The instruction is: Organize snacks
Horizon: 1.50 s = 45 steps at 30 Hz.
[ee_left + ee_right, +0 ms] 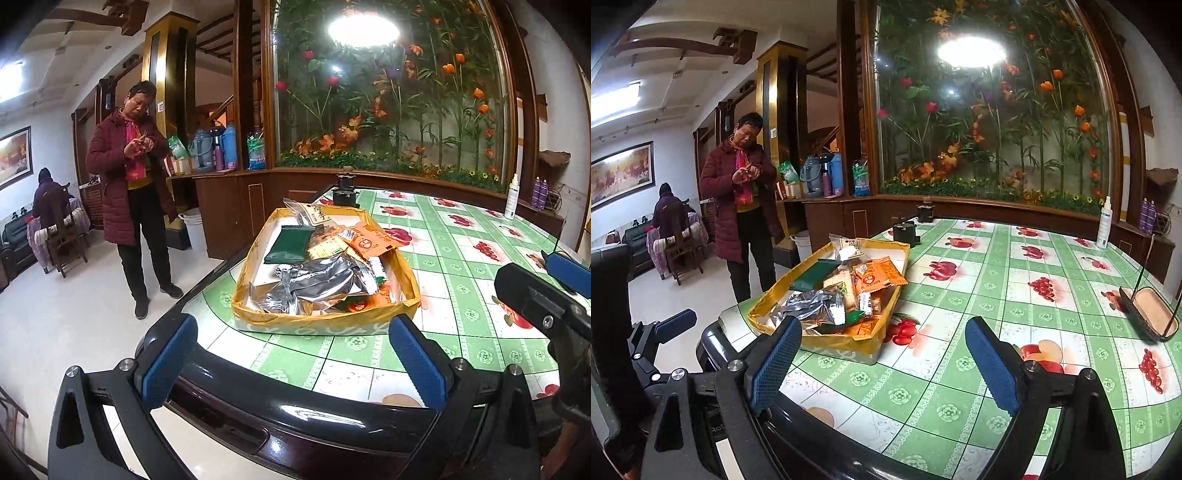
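Snacks [325, 269], light, crinkly and slippery, fill the tray [321, 323] ahead of my left gripper [295, 365]; its fingers stand apart and empty, as do my right gripper's [882, 369]; I'd pinch a sealed edge.

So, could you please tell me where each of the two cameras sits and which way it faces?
Left wrist: sits on the left gripper at the table's near edge, facing the yellow snack tray; own open blue pads frame it, right gripper at right.
Right wrist: on the right gripper, further right, facing the fruit-print tablecloth; open jaws, left gripper at left.
Shared: tray, white spray bottle, flower display, a standing person in a maroon coat.
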Each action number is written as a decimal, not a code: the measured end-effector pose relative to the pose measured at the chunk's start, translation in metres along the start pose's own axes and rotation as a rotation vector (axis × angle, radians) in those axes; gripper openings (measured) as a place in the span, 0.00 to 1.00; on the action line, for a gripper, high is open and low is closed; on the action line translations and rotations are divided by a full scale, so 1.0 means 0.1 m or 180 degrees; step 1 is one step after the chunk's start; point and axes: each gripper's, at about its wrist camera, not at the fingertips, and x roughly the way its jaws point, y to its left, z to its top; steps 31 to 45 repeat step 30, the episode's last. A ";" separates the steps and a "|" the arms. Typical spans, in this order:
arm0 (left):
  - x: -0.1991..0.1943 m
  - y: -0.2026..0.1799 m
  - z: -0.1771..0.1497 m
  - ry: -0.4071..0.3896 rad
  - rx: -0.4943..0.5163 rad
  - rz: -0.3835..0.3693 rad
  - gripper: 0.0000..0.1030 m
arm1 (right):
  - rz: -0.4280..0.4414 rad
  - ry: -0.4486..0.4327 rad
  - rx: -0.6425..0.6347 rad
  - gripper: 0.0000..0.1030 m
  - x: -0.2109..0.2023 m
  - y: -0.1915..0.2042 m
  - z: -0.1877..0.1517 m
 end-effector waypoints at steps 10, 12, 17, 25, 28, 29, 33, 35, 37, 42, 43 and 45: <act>0.02 0.02 -0.01 0.0016 -0.0004 0.0013 1.00 | 0.0010 0.0022 -0.0015 0.90 0.01 0.02 -0.01; 0.02 0.02 -0.01 0.0017 -0.0002 0.0011 1.00 | 0.0009 0.0025 -0.0012 0.90 0.02 0.01 -0.02; 0.02 0.02 0.00 0.0011 -0.0001 0.0012 1.00 | 0.0008 0.0036 -0.0008 0.90 0.03 0.01 -0.01; 0.02 0.03 -0.01 -0.0001 0.0006 0.0015 1.00 | 0.0005 0.0040 0.0017 0.90 0.05 0.00 -0.04; 0.00 0.07 -0.02 -0.0037 -0.0053 0.0027 1.00 | 0.0005 0.0040 0.0024 0.90 0.05 -0.01 -0.04; -0.01 0.09 -0.02 -0.0052 -0.0057 0.0046 1.00 | 0.0006 0.0040 0.0022 0.90 0.05 -0.01 -0.04; -0.01 0.10 -0.01 -0.0061 -0.0050 0.0042 1.00 | 0.0001 0.0035 0.0021 0.90 0.05 -0.01 -0.04; -0.01 0.10 -0.01 -0.0061 -0.0050 0.0042 1.00 | 0.0001 0.0035 0.0021 0.90 0.05 -0.01 -0.04; -0.01 0.10 -0.01 -0.0061 -0.0050 0.0042 1.00 | 0.0001 0.0035 0.0021 0.90 0.05 -0.01 -0.04; -0.01 0.10 -0.01 -0.0061 -0.0050 0.0042 1.00 | 0.0001 0.0035 0.0021 0.90 0.05 -0.01 -0.04; -0.01 0.10 -0.01 -0.0061 -0.0050 0.0042 1.00 | 0.0001 0.0035 0.0021 0.90 0.05 -0.01 -0.04; -0.01 0.10 -0.01 -0.0061 -0.0050 0.0042 1.00 | 0.0001 0.0035 0.0021 0.90 0.05 -0.01 -0.04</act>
